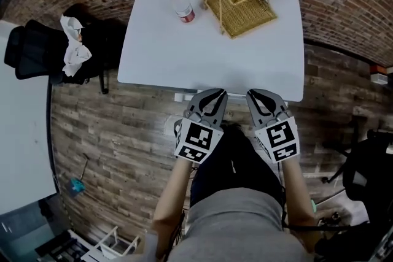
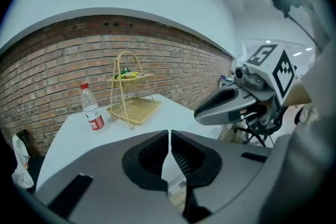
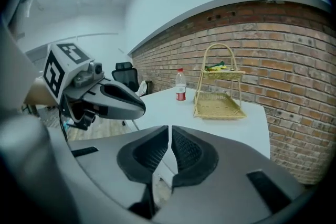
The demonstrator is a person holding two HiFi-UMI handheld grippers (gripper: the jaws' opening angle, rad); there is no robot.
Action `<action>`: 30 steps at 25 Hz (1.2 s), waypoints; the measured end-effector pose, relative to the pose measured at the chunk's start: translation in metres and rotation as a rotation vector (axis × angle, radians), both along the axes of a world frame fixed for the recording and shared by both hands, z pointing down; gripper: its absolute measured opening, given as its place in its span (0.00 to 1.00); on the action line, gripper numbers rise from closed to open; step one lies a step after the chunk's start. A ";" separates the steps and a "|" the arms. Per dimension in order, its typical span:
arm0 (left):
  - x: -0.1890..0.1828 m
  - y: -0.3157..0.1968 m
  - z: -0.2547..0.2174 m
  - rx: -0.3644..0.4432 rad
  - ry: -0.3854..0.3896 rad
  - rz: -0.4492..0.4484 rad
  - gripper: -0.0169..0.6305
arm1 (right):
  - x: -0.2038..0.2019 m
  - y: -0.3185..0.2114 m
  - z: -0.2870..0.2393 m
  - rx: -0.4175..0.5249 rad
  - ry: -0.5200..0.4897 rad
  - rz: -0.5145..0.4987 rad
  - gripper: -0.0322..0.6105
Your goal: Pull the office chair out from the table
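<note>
- Office chair (image 1: 37, 49) is standing just beside the left edge of the table (image 1: 209, 52), as the head view shows it, and is carrying a white bag (image 1: 75, 46).
- Left gripper (image 1: 214, 92) is hovering at the table's near edge, its jaws pressing together and gripping nothing.
- Right gripper (image 1: 259, 94) is hovering at the same near edge, its jaws likewise closed and empty.
- Bottle (image 1: 182, 6) and wicker basket (image 1: 245, 15) are sitting on the table's far half, near each other.
</note>
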State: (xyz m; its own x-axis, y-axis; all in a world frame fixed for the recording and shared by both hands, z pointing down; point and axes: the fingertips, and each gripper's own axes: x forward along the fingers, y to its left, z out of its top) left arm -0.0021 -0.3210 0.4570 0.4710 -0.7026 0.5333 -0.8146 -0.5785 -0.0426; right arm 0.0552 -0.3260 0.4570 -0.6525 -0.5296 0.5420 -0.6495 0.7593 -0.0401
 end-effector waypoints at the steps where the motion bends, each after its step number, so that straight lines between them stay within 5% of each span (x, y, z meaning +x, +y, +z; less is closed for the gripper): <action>1: -0.001 0.002 0.004 -0.018 -0.019 0.025 0.05 | -0.002 0.001 0.002 -0.003 0.028 -0.027 0.07; 9: -0.002 0.011 0.023 -0.067 -0.202 0.215 0.06 | -0.013 0.020 0.015 -0.021 0.163 -0.239 0.07; 14: -0.001 0.020 0.043 -0.074 -0.418 0.373 0.24 | -0.010 0.026 0.030 -0.020 0.271 -0.318 0.08; 16: 0.000 0.023 0.049 -0.086 -0.435 0.403 0.25 | -0.008 0.028 0.036 -0.032 0.304 -0.340 0.28; 18: 0.000 0.026 0.055 -0.109 -0.458 0.433 0.26 | -0.005 0.030 0.042 -0.036 0.349 -0.366 0.28; 25: -0.016 0.032 0.082 -0.186 -0.671 0.549 0.30 | 0.015 0.030 0.073 0.012 0.624 -0.489 0.29; 30: -0.028 0.032 0.096 -0.225 -0.736 0.579 0.31 | 0.031 0.033 0.095 0.014 0.799 -0.566 0.29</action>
State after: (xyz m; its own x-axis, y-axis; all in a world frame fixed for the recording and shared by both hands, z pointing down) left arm -0.0299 -0.2890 0.5531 0.2058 -0.3117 0.9276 -0.2139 -0.9393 -0.2682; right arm 0.0861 -0.2931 0.5518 -0.2551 -0.2612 0.9310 -0.0214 0.9641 0.2647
